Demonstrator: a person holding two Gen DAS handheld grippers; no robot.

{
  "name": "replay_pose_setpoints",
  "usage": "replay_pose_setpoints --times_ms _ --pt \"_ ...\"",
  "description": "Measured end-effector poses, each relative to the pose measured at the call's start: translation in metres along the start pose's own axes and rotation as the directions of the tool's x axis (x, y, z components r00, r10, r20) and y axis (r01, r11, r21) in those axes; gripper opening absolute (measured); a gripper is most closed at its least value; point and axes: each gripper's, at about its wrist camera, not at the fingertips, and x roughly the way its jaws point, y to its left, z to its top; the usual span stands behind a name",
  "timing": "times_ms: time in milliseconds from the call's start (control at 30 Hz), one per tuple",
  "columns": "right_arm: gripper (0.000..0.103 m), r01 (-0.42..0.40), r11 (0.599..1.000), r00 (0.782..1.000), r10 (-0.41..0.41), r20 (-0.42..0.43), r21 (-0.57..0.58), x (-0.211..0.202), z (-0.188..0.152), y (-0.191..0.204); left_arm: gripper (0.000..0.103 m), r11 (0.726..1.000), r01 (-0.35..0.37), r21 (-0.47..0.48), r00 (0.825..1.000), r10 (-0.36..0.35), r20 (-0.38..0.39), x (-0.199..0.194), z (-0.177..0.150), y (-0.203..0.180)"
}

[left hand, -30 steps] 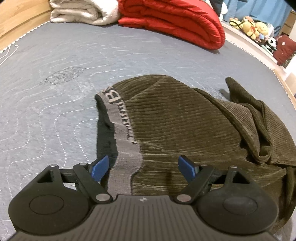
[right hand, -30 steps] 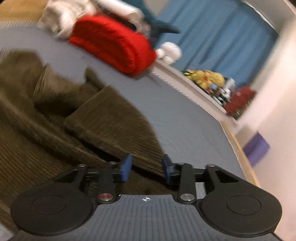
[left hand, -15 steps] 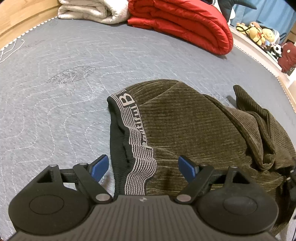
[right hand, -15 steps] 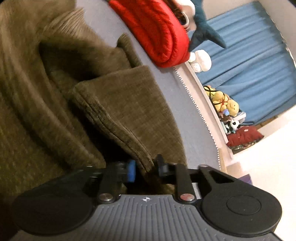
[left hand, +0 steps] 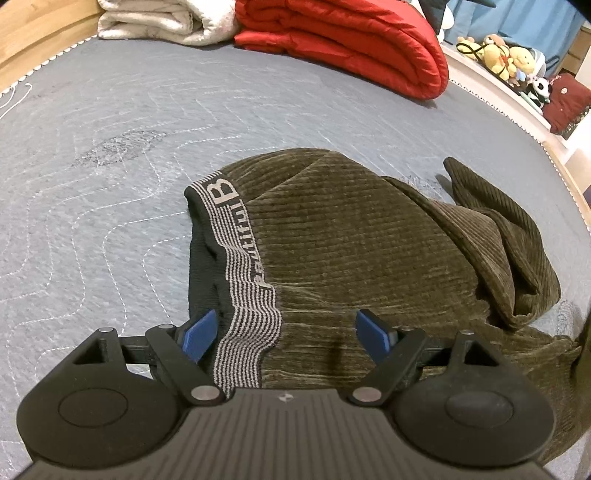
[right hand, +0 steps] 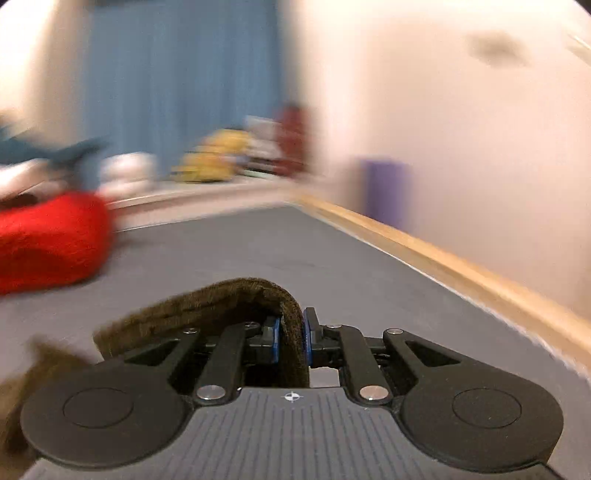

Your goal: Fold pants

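Olive corduroy pants (left hand: 369, 243) lie crumpled on the grey quilted mattress (left hand: 110, 155), with a striped grey waistband (left hand: 240, 236) marked "B" at their left. My left gripper (left hand: 286, 334) is open just above the near end of the waistband, its blue pads either side of the cloth. In the right wrist view my right gripper (right hand: 291, 339) is shut on a folded edge of the pants (right hand: 229, 302) and holds it up over the mattress. That view is blurred by motion.
A folded red quilt (left hand: 351, 40) and a white blanket (left hand: 162, 22) lie at the far end of the mattress. Stuffed toys (left hand: 502, 55) sit on a ledge at the far right. A wooden bed edge (right hand: 443, 266) runs along the right side.
My right gripper closed on a pants edge and swung up and away, so its view now faces the wall. My left gripper stayed open and shifted slightly over the waistband.
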Motion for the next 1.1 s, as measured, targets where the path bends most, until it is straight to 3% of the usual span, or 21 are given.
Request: replay_pose_setpoints --times_ms 67,133,233,267,300,400,433,533,600,700,767,833,900,1033,1100 --pt "0.012 0.168 0.975 0.984 -0.158 -0.08 0.145 0.001 -0.009 -0.05 0.086 1.0 0.005 0.003 1.0 -0.005 -0.002 0.0 -0.001 -0.003" --pt "0.011 0.317 0.899 0.941 -0.26 -0.214 0.301 0.001 -0.025 -0.101 0.086 1.0 0.009 0.009 1.0 -0.009 -0.003 0.0 -0.003 -0.006" --pt "0.01 0.496 0.744 0.844 -0.291 -0.451 0.447 0.001 -0.068 -0.159 0.086 1.0 0.015 0.02 1.0 -0.015 -0.007 0.0 -0.004 -0.013" --pt "0.011 0.533 0.707 0.814 -0.277 -0.511 0.465 0.001 -0.081 -0.173 0.086 1.0 0.016 0.022 1.0 -0.016 -0.008 0.001 -0.004 -0.015" --pt "0.011 0.54 0.696 0.803 -0.257 -0.538 0.473 0.002 -0.089 -0.181 0.086 1.0 0.019 0.024 1.0 -0.019 -0.01 0.001 -0.004 -0.017" --pt "0.025 0.536 0.691 0.8 -0.232 -0.553 0.486 0.002 -0.092 -0.194 0.086 0.999 0.023 0.033 1.0 -0.022 -0.011 0.001 -0.006 -0.022" --pt "0.034 0.524 0.69 0.809 -0.221 -0.545 0.499 -0.003 -0.091 -0.198 0.086 0.999 0.023 0.036 1.0 -0.022 -0.011 0.001 -0.006 -0.024" --pt "0.034 0.445 0.716 0.863 -0.181 -0.473 0.538 -0.021 -0.076 -0.208 0.086 0.999 0.02 0.041 1.0 -0.019 -0.015 0.003 -0.007 -0.027" --pt "0.037 0.42 0.733 0.881 -0.188 -0.434 0.535 -0.026 -0.067 -0.208 0.086 0.999 0.018 0.037 1.0 -0.018 -0.018 0.004 -0.007 -0.027" --pt "0.044 0.466 0.695 0.859 -0.208 -0.467 0.547 -0.028 -0.064 -0.217 0.086 0.999 0.021 0.031 1.0 -0.021 -0.018 0.004 -0.006 -0.025" --pt "0.049 0.523 0.631 0.824 -0.203 -0.529 0.573 -0.026 -0.072 -0.23 0.086 0.999 0.022 0.029 1.0 -0.022 -0.018 0.004 -0.006 -0.025" --pt "0.049 0.552 0.581 0.808 -0.196 -0.555 0.598 -0.026 -0.078 -0.241 0.086 0.999 0.025 0.026 1.0 -0.024 -0.019 0.004 -0.005 -0.024" --pt "0.049 0.566 0.566 0.805 -0.224 -0.549 0.599 -0.03 -0.075 -0.244 0.086 0.999 0.027 0.024 0.999 -0.027 -0.021 0.004 -0.005 -0.023" --pt "0.049 0.537 0.567 0.831 -0.228 -0.508 0.625 -0.033 -0.065 -0.252 0.086 0.999 0.037 0.032 0.999 -0.036 -0.026 0.003 -0.006 -0.024" --pt "0.049 0.574 0.546 0.815 -0.307 -0.492 0.61 -0.037 -0.058 -0.256 0.086 0.999 0.04 0.032 0.999 -0.039 -0.027 0.002 -0.006 -0.024"
